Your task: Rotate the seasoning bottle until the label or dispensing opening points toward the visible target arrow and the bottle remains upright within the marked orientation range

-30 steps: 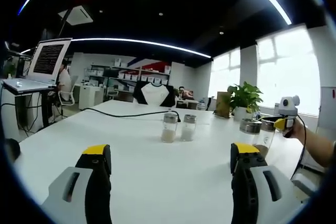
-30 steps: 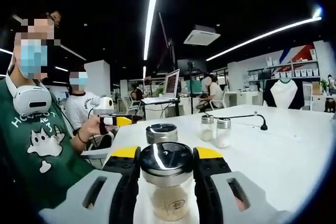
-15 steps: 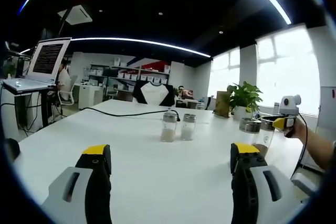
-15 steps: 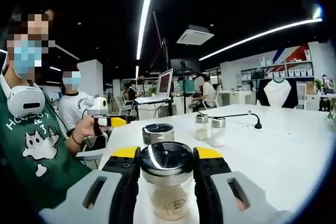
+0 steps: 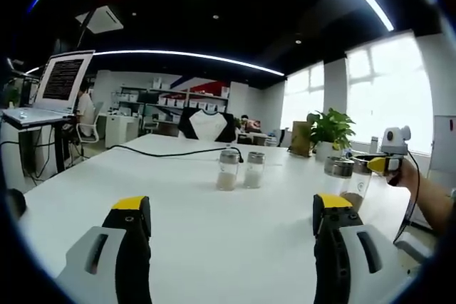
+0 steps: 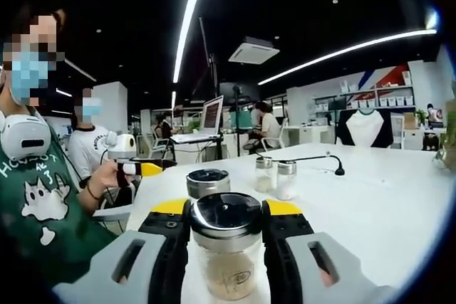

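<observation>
R tool (image 6: 226,247) clamps the bottle (image 6: 226,258) upright, low over the table (image 6: 370,197). L tool (image 5: 231,247) wide, nothing in it. Risk: twisting too fast tips it or knocks the 2nd bottle (image 6: 207,182) just behind.

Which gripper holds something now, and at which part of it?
The right gripper holds the seasoning bottle just below its metal lid; the left gripper holds nothing.
</observation>
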The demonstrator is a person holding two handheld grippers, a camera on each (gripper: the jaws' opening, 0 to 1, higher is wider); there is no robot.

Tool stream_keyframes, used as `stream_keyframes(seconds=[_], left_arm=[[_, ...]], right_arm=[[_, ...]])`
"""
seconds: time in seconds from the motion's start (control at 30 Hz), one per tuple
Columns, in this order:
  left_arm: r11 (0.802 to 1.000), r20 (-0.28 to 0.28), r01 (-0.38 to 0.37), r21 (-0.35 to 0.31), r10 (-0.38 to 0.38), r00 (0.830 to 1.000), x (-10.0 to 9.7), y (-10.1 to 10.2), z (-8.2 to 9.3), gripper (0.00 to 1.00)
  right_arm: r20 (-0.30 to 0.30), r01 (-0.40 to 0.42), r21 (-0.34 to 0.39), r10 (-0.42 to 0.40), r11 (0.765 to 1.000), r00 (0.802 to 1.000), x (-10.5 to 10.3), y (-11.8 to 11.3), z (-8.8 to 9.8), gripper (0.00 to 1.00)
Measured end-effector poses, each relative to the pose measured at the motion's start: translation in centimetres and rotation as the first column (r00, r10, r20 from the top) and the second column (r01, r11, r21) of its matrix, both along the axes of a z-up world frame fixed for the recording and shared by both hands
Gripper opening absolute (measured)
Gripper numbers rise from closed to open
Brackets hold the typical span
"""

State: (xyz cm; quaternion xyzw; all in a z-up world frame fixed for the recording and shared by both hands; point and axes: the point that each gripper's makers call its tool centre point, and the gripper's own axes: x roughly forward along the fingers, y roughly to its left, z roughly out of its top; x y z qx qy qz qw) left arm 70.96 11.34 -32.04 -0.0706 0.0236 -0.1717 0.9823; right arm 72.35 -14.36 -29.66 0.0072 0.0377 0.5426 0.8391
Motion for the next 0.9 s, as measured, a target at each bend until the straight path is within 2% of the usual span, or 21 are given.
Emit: stream_keyframes(seconds=[0.3,0.53,0.9], left_arm=[[1.000,0.005,0.003,0.005,-0.003,1.000,0.16,0.21,0.03,1.00],[1.000,0.010,-0.001,0.009,0.001,1.000,0.21,0.36,0.12,1.00],[1.000,0.013,0.011,0.021,-0.011,1.000,0.07,-0.24,-0.04,1.00]], right_arm=[[0.001,0.074,-0.017,-0.074,0.997,0.997,0.41,0.02,0.13,0.38],[0.009,0.137,0.004,-0.137,0.991,0.991,0.50,0.16,0.09,0.38],[0.026,0.273,0.003,-0.273,0.962,0.962,0.18,0.73,-0.04,0.38]])
